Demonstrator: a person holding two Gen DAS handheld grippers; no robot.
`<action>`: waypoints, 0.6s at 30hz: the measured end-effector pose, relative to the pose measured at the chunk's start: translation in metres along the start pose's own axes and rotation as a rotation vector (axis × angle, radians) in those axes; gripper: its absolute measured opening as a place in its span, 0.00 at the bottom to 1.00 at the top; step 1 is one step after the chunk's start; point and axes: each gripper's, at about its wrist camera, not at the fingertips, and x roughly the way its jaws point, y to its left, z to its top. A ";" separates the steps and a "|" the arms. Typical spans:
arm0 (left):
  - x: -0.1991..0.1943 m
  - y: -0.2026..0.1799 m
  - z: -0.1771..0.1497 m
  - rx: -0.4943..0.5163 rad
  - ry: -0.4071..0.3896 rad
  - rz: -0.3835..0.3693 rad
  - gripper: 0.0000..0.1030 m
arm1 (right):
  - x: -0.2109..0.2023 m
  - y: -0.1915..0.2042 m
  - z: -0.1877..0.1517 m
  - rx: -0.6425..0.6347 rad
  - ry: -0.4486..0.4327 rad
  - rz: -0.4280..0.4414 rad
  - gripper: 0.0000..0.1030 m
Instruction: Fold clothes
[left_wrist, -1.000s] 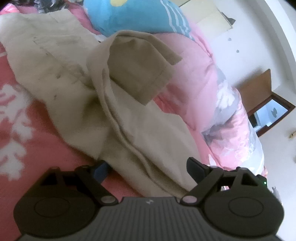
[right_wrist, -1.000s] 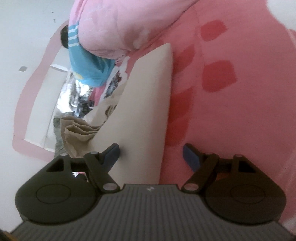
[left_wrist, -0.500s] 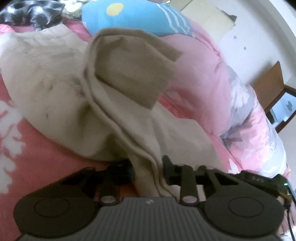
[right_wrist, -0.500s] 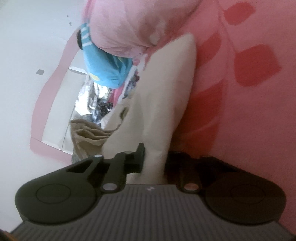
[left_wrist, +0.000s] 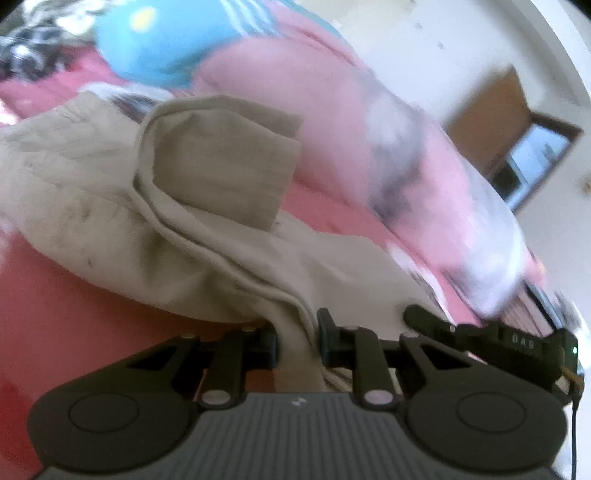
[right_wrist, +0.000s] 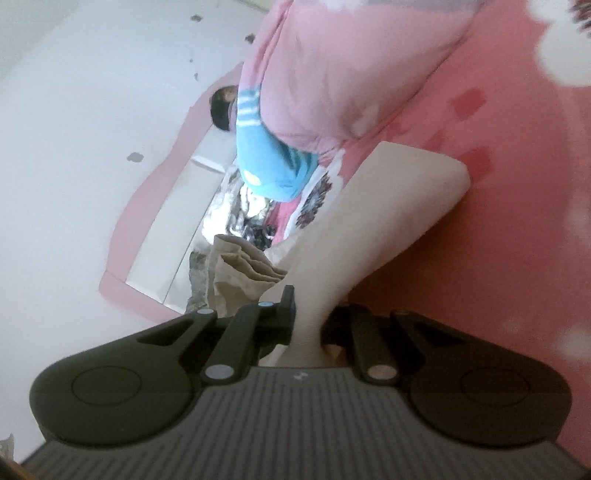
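While its far end lies rumpled on a pink bedspread (left_wrist: 66, 295), a beige garment (left_wrist: 110, 206) is pinched at two points along its near edge, one bunch of cloth in each handheld claw. Seen from the left wrist, the left gripper (left_wrist: 297, 341) has just closed its jaws on a thick gathered ridge of the fabric, which runs away from the fingers toward a doubled-over flap, apparently a sleeve or trouser leg (left_wrist: 221, 166). From the right wrist, the right gripper (right_wrist: 308, 325) has likewise just been closing and now clamps a narrow neck of the same pale cloth, which widens beyond the jaws into a smooth panel (right_wrist: 388, 221) stretched above the bedspread.

Two grips on one edge suggest the person means to lift that side and carry it over the rest, so that the garment folds in half; holding both corners keeps the edge straight during the carry. That reading is a judgement, since the fold has not yet formed.

Beyond the garment, a puffy pink quilt (left_wrist: 295, 85) is heaped along the back of the bed, with a blue striped cushion (left_wrist: 159, 48) beside it. A pink-framed mirror (right_wrist: 177, 206) shows on the white wall in the right wrist view, and a brown door (left_wrist: 487, 99) in the left. Much of the left view is blurred.
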 end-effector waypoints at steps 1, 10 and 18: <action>0.001 -0.012 -0.012 0.019 0.021 -0.020 0.20 | -0.020 0.000 -0.005 -0.004 -0.009 -0.013 0.06; 0.022 -0.123 -0.104 0.181 0.226 -0.254 0.20 | -0.203 0.012 -0.045 -0.121 -0.126 -0.215 0.06; 0.041 -0.126 -0.141 0.235 0.317 -0.286 0.26 | -0.266 -0.043 -0.076 -0.047 -0.144 -0.373 0.15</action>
